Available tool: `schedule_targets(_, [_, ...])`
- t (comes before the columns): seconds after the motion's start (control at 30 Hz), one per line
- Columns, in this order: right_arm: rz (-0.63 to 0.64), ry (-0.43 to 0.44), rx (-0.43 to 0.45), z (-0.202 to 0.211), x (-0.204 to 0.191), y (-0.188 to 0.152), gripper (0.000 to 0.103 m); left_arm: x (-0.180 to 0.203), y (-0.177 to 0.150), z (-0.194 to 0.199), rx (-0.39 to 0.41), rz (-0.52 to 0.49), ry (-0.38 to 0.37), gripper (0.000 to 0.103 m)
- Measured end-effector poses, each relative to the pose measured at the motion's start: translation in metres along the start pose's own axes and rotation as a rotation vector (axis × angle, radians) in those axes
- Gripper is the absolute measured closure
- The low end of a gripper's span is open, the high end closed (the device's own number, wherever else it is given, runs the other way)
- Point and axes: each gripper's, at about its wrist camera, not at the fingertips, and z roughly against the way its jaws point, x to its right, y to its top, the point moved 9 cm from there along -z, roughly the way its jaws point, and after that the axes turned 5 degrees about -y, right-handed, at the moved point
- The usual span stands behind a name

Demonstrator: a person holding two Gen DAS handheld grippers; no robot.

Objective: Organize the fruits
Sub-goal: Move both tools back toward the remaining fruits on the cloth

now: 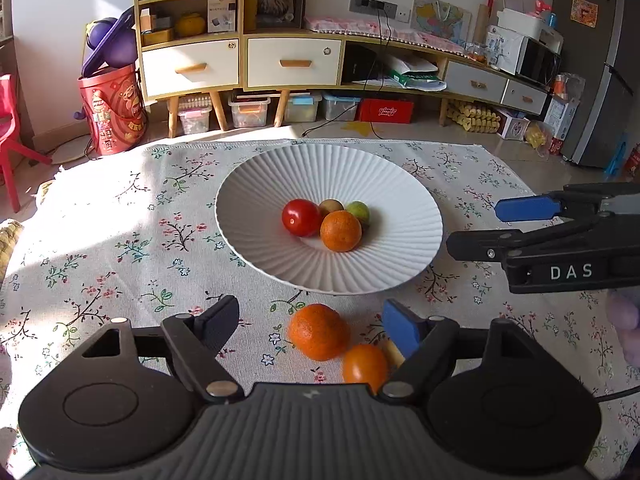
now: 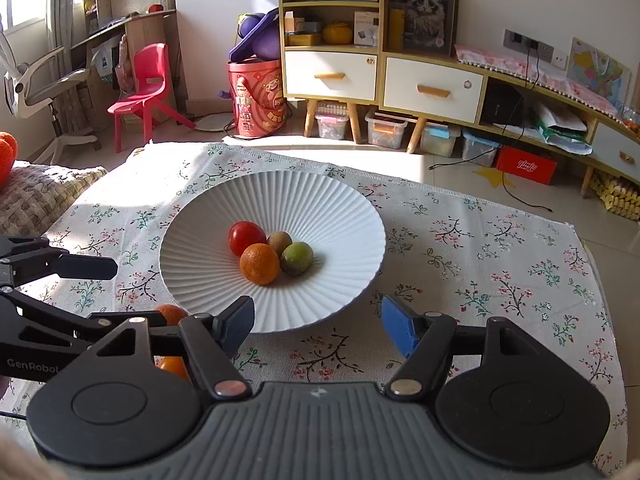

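A white ribbed plate (image 1: 380,184) (image 2: 344,200) sits on a floral cloth and holds a red tomato (image 1: 301,217) (image 2: 246,237), an orange (image 1: 341,231) (image 2: 259,263) and two greenish-brown kiwis (image 1: 358,211) (image 2: 297,258). Two more oranges lie on the cloth before the plate: a larger one (image 1: 319,332) (image 2: 173,313) and a smaller one (image 1: 364,367) (image 2: 173,366). My left gripper (image 1: 312,328) is open, its fingers on either side of the larger orange, apart from it. My right gripper (image 2: 318,326) (image 1: 472,228) is open and empty at the plate's near edge.
The floral cloth (image 1: 120,240) (image 2: 500,264) covers a low table. A woven cushion (image 2: 44,196) lies off its left side. Behind are a shelf cabinet (image 1: 240,40), a red bucket (image 1: 112,108), a red chair (image 2: 144,92) and storage boxes on the floor.
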Motion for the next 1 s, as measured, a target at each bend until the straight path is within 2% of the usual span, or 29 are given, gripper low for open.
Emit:
schedule_targets(0.23, [-0.011,-0.009,-0.014,0.006,-0.001,-0.011,0.028,-0.005,-0.012,0.011,0.0,0.011,0.015,0.021])
schedule_targets(0.5, [-0.03,-0.018,-0.022,0.011,-0.003,-0.023,0.015,-0.007,-0.028,0.02,-0.001,0.027,0.036,0.012])
schedule_targets(0.77, [-0.04,-0.036,-0.041,0.013,-0.006,-0.044,0.004,-0.016,-0.045,0.028,-0.004,0.068,0.059,0.011])
schedule_targets(1.0, [-0.036,-0.044,-0.039,0.017,-0.01,-0.059,0.001,-0.02,-0.061,0.031,-0.005,0.089,0.085,0.011])
